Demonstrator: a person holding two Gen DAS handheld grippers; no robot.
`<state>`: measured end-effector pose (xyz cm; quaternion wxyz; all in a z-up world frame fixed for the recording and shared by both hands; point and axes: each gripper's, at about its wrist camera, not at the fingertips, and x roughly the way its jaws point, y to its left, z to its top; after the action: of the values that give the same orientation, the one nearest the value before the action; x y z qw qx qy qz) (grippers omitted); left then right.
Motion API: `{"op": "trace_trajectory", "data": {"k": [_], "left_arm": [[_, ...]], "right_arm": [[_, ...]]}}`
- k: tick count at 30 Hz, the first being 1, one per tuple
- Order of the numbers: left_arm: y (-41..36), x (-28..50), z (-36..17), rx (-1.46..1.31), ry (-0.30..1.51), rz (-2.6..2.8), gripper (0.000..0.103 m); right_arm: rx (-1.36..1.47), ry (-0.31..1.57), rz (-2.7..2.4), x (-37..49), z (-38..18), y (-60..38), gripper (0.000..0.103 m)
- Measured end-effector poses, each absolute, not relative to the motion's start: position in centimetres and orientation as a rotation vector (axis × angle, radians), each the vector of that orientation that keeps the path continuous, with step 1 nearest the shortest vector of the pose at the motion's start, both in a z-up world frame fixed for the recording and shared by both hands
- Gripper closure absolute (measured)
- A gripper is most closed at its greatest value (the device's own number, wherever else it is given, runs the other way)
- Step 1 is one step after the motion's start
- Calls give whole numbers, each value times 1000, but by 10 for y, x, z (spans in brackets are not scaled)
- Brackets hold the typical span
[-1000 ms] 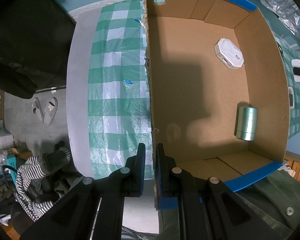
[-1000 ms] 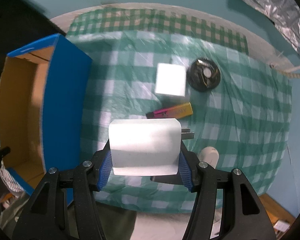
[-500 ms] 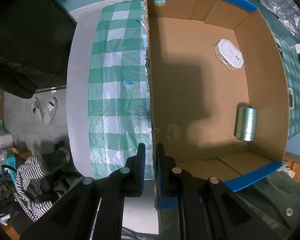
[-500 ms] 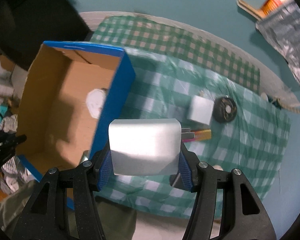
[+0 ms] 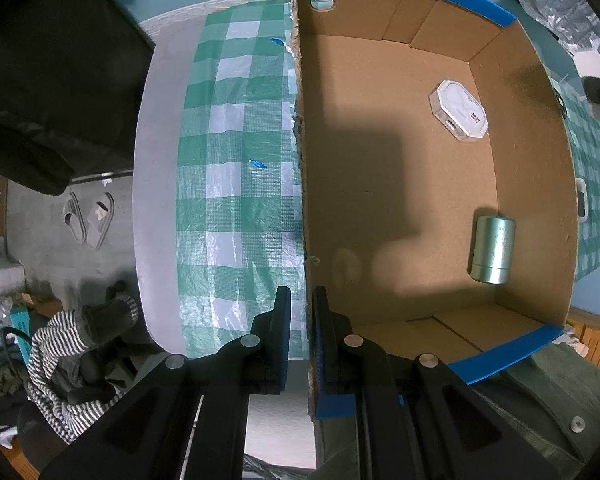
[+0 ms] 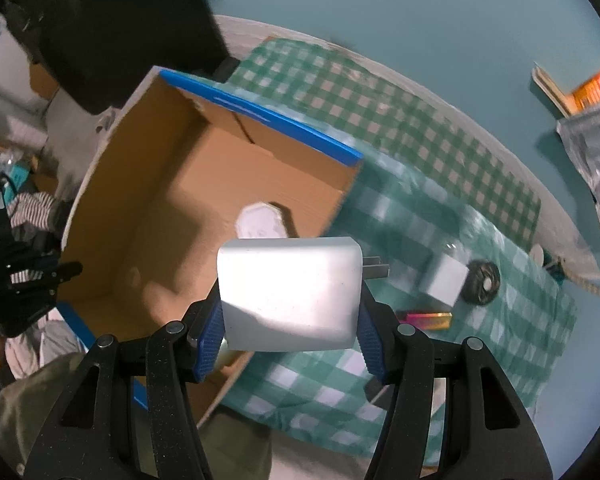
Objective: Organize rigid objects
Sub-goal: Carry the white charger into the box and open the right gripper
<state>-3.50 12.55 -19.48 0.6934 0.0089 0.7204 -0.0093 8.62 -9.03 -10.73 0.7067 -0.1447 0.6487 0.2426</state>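
Your right gripper clamps the white rounded charger block with metal prongs between its blue pads, held above the near wall of the open brown cardboard box with blue edges. Your left gripper is pinched shut on that box's side wall. Inside lie a silver-green cylinder and, farther, a white octagonal case.

Round table with pale grey top, covered by green-and-white checked plastic cloth. Open cardboard box with blue rim stood on cloth. On cloth well apart from box: white cube-shaped block, touched by black disc with pale centre; pink-and-yellow flat bar lying near both. Second, finer green check cloth seen at far edge.
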Motion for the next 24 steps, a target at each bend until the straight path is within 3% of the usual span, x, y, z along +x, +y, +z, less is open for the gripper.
{"op": "trace_trajectory", "data": {"k": [24], "left_arm": [[125,-35,-194,19,1608,-21,92]], "right_arm": [[-507,1500,633,74,-164,-32,44]]}}
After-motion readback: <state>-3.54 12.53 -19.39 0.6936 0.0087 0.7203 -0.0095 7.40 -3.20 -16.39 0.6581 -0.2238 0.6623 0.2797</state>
